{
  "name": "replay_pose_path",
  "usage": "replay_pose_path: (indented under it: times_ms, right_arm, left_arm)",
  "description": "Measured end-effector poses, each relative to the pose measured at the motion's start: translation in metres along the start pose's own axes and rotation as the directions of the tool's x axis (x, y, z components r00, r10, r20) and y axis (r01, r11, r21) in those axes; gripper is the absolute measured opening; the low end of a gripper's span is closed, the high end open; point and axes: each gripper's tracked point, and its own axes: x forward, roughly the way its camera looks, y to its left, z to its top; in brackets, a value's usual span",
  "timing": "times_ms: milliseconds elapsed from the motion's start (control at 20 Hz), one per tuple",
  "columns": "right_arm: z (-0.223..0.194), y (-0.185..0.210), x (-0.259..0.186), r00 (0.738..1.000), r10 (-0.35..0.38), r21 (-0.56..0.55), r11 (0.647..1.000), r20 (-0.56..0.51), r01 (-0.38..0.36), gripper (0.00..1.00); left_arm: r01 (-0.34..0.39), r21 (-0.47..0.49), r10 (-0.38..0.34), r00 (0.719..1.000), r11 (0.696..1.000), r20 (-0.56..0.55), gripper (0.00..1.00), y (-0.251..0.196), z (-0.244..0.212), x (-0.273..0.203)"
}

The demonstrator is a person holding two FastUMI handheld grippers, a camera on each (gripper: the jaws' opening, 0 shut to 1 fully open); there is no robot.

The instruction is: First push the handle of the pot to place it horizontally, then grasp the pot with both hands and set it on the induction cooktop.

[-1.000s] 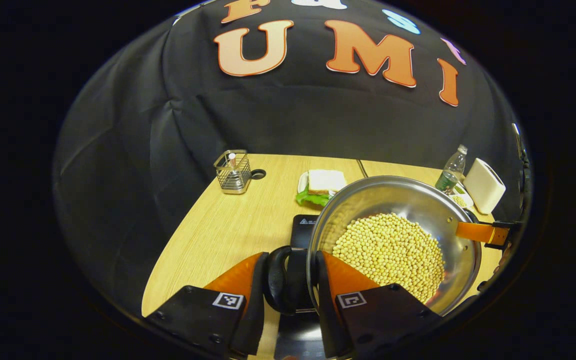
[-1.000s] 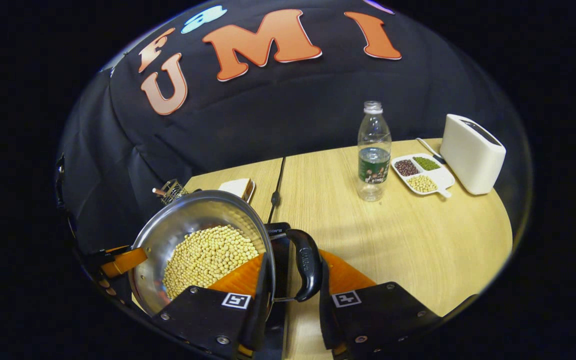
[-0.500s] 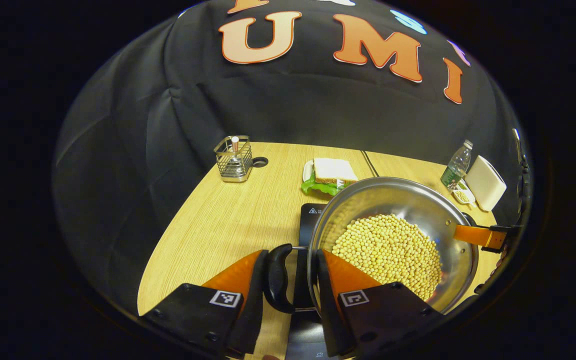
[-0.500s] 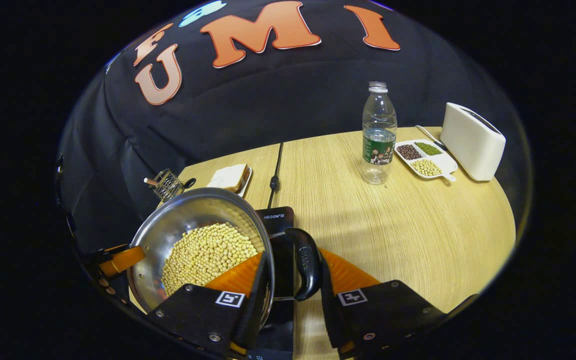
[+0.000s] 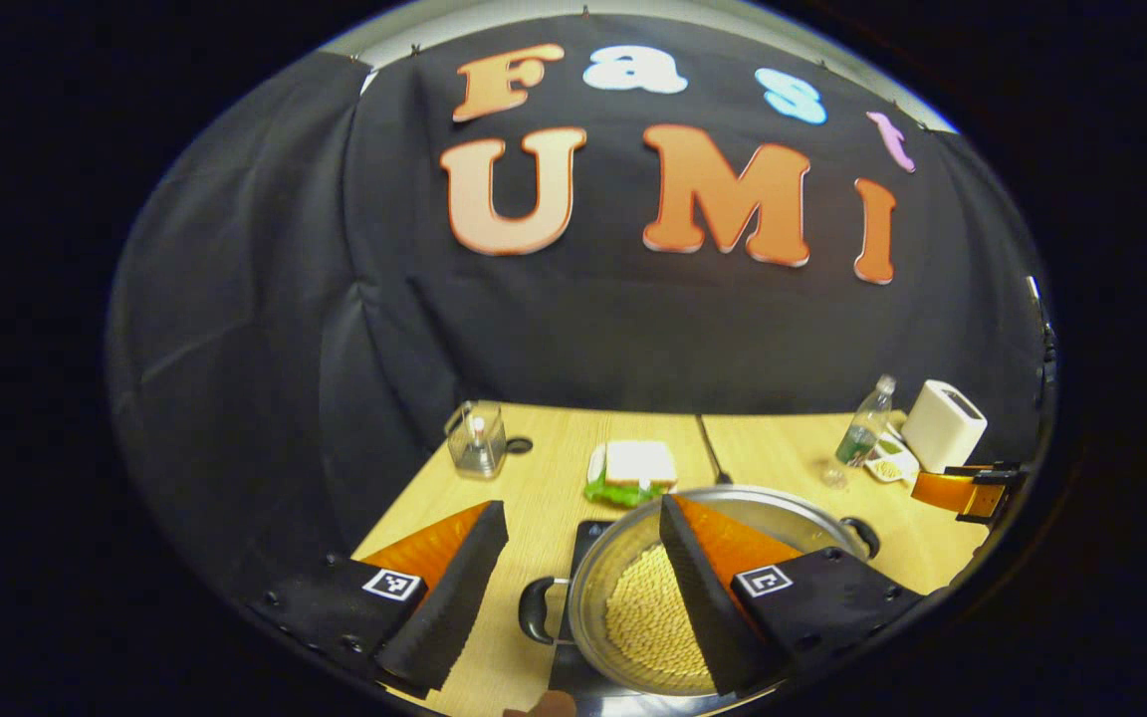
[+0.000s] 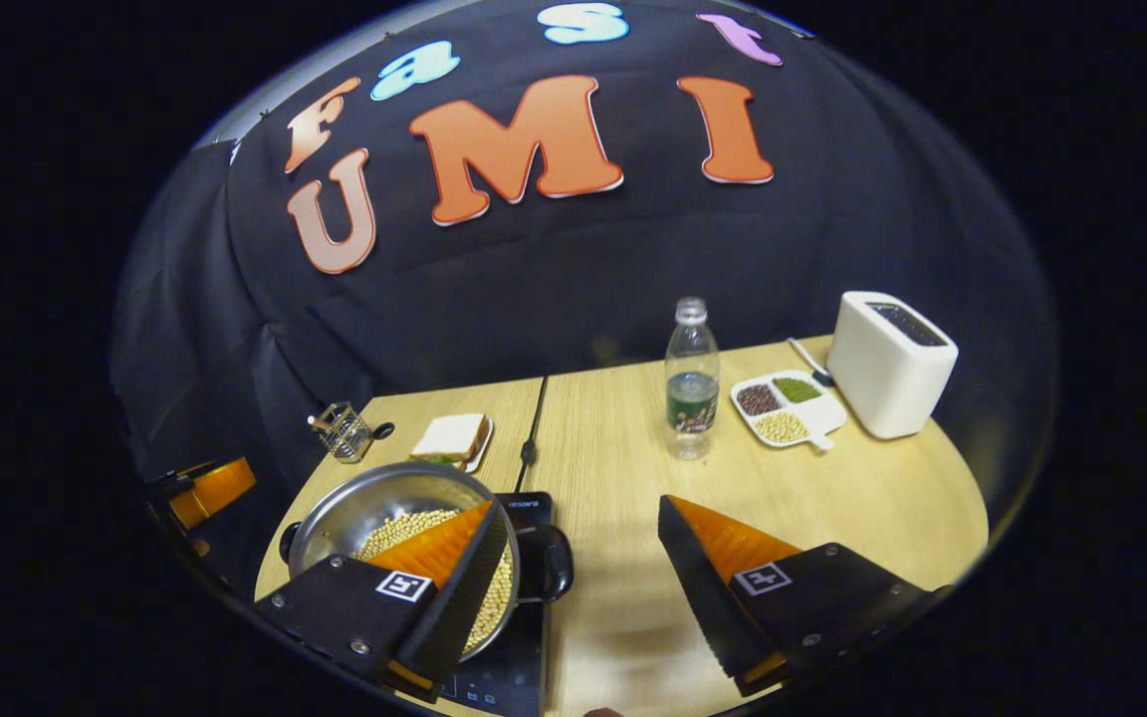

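Now that we have let go of both black side handles, our left tool (image 5: 581, 568) and right tool (image 6: 581, 558) hang spread above the round steel pot of soybeans (image 6: 389, 508), which rests on the black induction cooktop (image 6: 524, 637); we judge the task done.

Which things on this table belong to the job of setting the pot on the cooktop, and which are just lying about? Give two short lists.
Belong to the job:
pot of beans
cooktop beneath the pot
left claw, open
right claw, open

Just lying about:
sandwich
wire basket
water bottle
divided dish
toaster
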Motion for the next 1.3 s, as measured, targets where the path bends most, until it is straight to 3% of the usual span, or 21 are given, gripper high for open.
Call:
replay_pose_path:
  times_ms: [200,350,500,750,1000,1300]
  right_arm:
    - [0.062,-0.039,-0.060,0.988,-0.033,-0.047,0.998,0.149,0.040,0.95]
    - [0.100,-0.063,-0.109,0.964,-0.057,-0.083,0.993,0.261,0.081,0.94]
    - [0.128,-0.080,-0.152,0.938,-0.058,-0.088,0.992,0.341,0.093,0.95]
    - [0.148,-0.111,-0.209,0.901,-0.076,-0.112,0.984,0.427,0.135,0.95]
    - [0.144,-0.135,-0.240,0.890,-0.101,-0.089,0.984,0.445,0.157,0.95]
    - [0.137,-0.147,-0.248,0.887,-0.110,-0.072,0.985,0.448,0.159,0.95]
  left_arm:
    - [0.002,-0.002,-0.001,0.976,1.000,0.219,0.99,-0.011,0.077,-0.034]
    - [0.066,-0.034,-0.053,0.949,0.997,0.310,1.00,-0.026,0.114,-0.068]
    - [0.083,-0.014,-0.070,0.912,0.996,0.404,1.00,-0.033,0.164,-0.120]
    - [0.140,-0.029,-0.108,0.866,0.990,0.488,1.00,-0.047,0.193,-0.174]
    - [0.162,-0.063,-0.109,0.859,0.985,0.501,1.00,-0.048,0.202,-0.186]
    - [0.199,-0.084,-0.142,0.884,0.976,0.445,0.99,-0.067,0.185,-0.171]
